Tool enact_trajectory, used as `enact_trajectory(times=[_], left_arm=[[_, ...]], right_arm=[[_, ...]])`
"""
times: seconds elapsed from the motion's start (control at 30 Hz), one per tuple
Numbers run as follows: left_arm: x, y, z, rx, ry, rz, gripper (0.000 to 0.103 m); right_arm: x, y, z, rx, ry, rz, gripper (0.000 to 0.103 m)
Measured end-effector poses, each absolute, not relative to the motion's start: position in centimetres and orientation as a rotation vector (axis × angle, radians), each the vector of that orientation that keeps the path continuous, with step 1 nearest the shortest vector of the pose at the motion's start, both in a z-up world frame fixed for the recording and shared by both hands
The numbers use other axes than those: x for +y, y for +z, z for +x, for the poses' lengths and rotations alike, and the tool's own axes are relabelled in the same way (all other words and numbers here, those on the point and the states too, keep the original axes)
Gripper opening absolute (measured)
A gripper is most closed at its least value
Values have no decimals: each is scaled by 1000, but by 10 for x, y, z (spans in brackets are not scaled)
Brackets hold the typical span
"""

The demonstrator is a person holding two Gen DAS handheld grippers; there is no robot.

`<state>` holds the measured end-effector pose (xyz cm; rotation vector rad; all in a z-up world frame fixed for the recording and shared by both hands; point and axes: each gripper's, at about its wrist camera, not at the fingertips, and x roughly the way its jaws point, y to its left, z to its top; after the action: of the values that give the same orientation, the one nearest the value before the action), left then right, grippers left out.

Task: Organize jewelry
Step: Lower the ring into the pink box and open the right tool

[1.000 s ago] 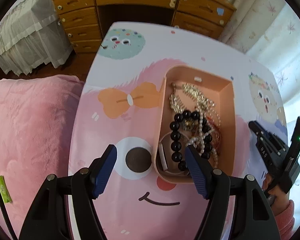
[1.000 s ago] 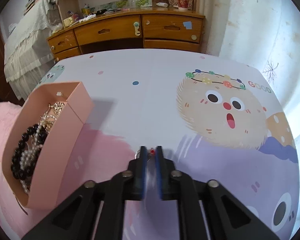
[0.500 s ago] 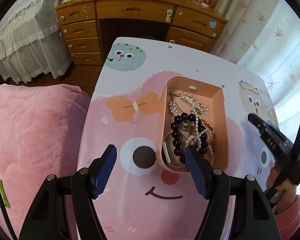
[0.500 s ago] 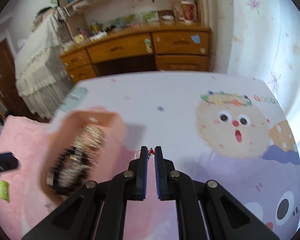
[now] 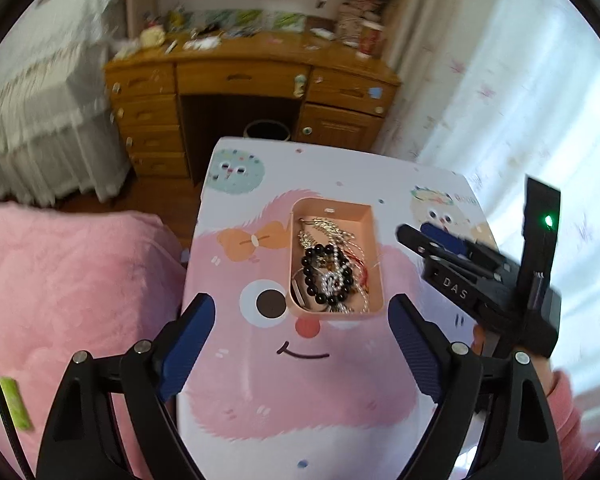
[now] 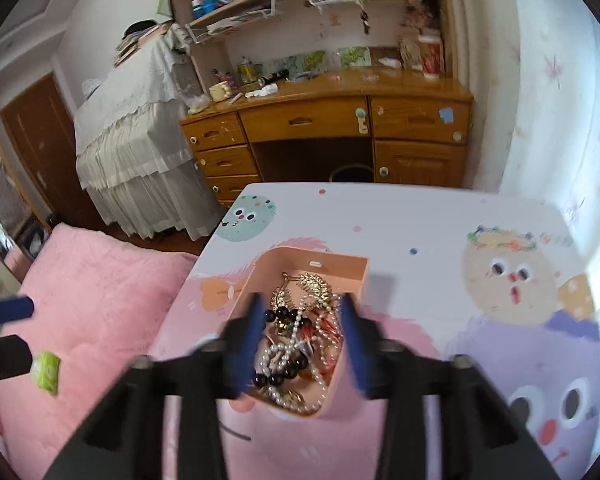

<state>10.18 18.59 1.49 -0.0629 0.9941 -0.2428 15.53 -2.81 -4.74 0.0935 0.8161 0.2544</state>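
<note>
- Peach-pink plastic tray [image 5: 374, 256], shallow and open-topped, sits on the cartoon-print table [image 5: 300, 380], nearer the left edge than the right.
- Inside: a tangled heap. Black bead bracelet [image 5: 320, 272], pearl strand [image 6: 288, 344], gold leaf-shaped piece [image 6: 314, 282], thin red cord [image 5: 362, 270], all looped through one another.
- Left gripper [image 5: 302, 340] hangs back above the table's near end, jaws spread wide, nothing between them.
- Right gripper [image 6: 302, 344] is over the tray, jaws apart and straddling the heap; blurred, so whether a pad touches anything cannot be told. Nothing appears to be gripped.
- Handling, as a judgement: the pieces are light, limp and slick. Beads would roll under a pinch, and the fine chains may slip out or snag. Pulling one strand will likely drag its neighbours.
- Best hold is probably the black beads: fattest, firmest, lying on top. Pinch across a single bead or the string beside it, not the chain.
- The tray itself looks light and could slide or lift with a snagged strand; the free left gripper might steady its wall.
- Edges: table's left edge drops to a pink quilt [image 5: 80, 300]; the tray is not far from it.
- Open room: broad bare tabletop to the right, toward the round hedgehog face [image 6: 508, 280], good for laying pieces out. Wooden desk [image 6: 328, 120] stands well beyond the far edge.
</note>
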Motion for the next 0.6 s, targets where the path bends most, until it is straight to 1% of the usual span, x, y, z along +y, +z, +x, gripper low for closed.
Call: enact_trajectory(times=[0.07,0.1,0.13,0.17,0.2,0.23,0.3,0.4,0.5,0.6], left_arm=[[179,28,90,966,-235,-20,87],[175,33,83,962,-231,-8,87],[173,37,78,964,-227,-5,88],[168,39,71,966,-217,-8,94],[164,40,66,966,-206,-16,102],[162,37,61,971,-188,-36,102],[156,23,53,1025,-116,-111,102],[145,3,39,1073,-58,-150,102],[121,-13,23,1093,-24,-124,102],[88,-23,5,1104,-73,-53,102]], right_arm=[[-34,-30,139,779,272,100,56],[-38,-22,131,777,258,103,67],[-42,-16,122,781,241,105,75],[-48,-10,111,790,231,106,78],[-53,-8,102,804,224,105,82],[-58,-7,91,825,214,100,87],[-69,-9,67,882,184,84,90],[-85,-18,29,967,176,62,90],[-105,-22,-13,1033,123,55,91],[-127,-27,-49,1092,92,105,94]])
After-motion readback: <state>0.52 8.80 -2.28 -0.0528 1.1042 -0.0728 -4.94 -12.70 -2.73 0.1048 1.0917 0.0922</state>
